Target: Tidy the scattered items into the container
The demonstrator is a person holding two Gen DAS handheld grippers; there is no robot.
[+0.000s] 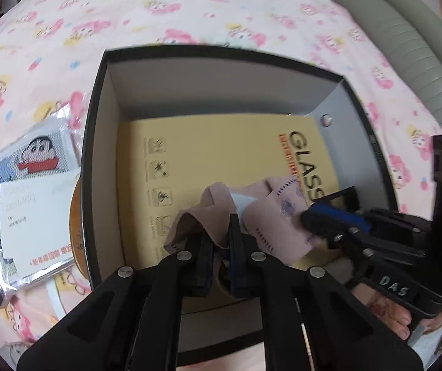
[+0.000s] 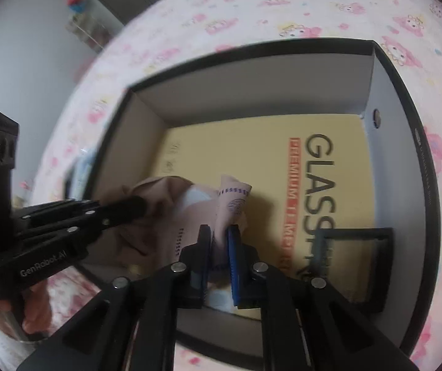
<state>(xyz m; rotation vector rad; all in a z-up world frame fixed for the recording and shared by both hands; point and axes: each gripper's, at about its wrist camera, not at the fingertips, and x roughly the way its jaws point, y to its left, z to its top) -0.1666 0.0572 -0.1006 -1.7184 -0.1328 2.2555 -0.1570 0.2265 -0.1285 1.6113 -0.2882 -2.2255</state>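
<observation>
L gripper is pinching one end of a beige-pink cloth item (sock or small pouch, can't tell which; dashed purple stitching + a stamp-like print); fabric is bunched between the nearly-closed pads. R gripper has the other end nipped the same way, blue pad pressed against the fabric. So both claws are clamped on the cloth, which hangs over the open black box, just above the yellow "GLASS" package lying flat on the box floor. A smaller black-framed thing sits in the near R corner of the box w/ the R view blurred there, so no ID. Outside, against the box's L wall on the pink cartoon-print bedsheet: a clear-bagged cartoon-character pack w/ a white card, plus an orange round edge partly hidden. Step in hand, I'd judge: drop the cloth in. To do it well: bring both hands down together so the cloth settles low inside the walls, let go w/ both at about the same time so it doesn't swing or drape over the rim, spread the pads fully before lifting so the fabric doesn't snag, lift straight up clear of the walls. Keep it off the black-framed item if poss. Bagged pack likely goes next.
</observation>
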